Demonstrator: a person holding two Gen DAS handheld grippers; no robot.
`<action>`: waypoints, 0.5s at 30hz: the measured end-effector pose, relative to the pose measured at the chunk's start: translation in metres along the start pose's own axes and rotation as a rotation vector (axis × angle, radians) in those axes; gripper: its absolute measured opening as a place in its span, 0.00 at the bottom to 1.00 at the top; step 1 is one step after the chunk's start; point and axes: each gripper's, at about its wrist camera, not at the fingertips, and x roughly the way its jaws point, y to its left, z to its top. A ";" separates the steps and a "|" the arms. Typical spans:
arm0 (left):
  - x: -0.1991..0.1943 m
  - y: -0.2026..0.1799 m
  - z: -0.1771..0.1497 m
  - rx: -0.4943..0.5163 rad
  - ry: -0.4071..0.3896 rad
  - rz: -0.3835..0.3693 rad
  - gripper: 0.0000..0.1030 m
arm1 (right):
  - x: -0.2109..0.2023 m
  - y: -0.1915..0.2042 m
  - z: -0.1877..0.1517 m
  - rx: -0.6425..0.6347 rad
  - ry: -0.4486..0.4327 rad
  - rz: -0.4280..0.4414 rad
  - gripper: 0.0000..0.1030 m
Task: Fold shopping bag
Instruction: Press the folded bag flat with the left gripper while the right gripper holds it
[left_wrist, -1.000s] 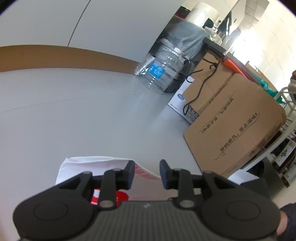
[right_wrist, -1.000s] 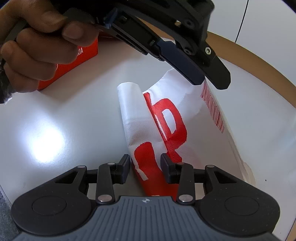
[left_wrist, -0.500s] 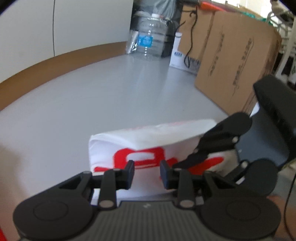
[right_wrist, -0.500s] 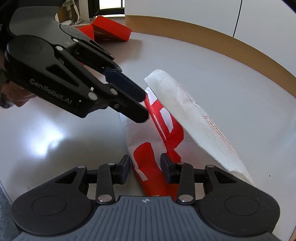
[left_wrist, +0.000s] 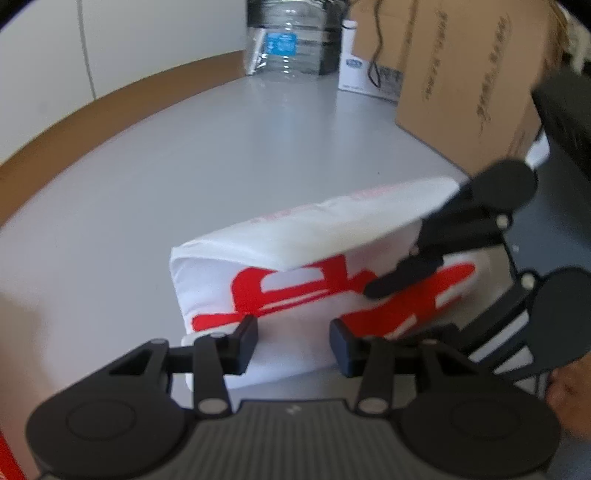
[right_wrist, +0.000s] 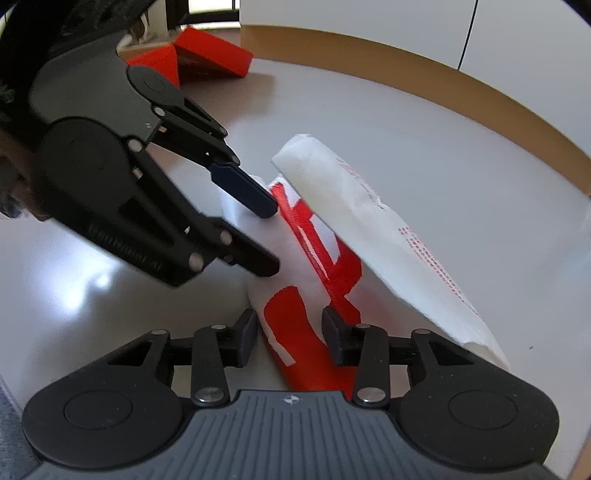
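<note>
**Raised flap hangs over the bag between 2 pairs of tongs**

The shopping bag (right_wrist: 325, 254), white with red lettering, lies on the grey tabletop (right_wrist: 424, 147) as a partly folded bundle: 1 white flap (left_wrist: 325, 229) stands lifted and leans over the printed layer below, not yet flat on it. Seen from the right wrist, the bag's long axis runs away from the right tongs (right_wrist: 290, 338), which sit at its near end, open, with the red-printed edge lying between the tips; I cannot tell whether they touch it. The left tongs (left_wrist: 293, 341) are also open and empty, facing the bag's long side across that axis. Both sit close to the bag. In my judgement the flap must come down toward the left tongs' side to close the fold.
</note>
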 end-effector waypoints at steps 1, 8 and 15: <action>-0.001 0.001 0.000 -0.005 0.001 -0.003 0.44 | 0.000 0.000 0.000 -0.010 0.000 -0.002 0.42; -0.006 0.000 -0.005 -0.002 0.003 -0.015 0.44 | 0.001 0.012 0.000 -0.128 0.031 -0.075 0.43; -0.012 0.002 -0.009 -0.009 0.015 -0.035 0.44 | 0.007 0.013 0.004 -0.134 0.035 -0.111 0.50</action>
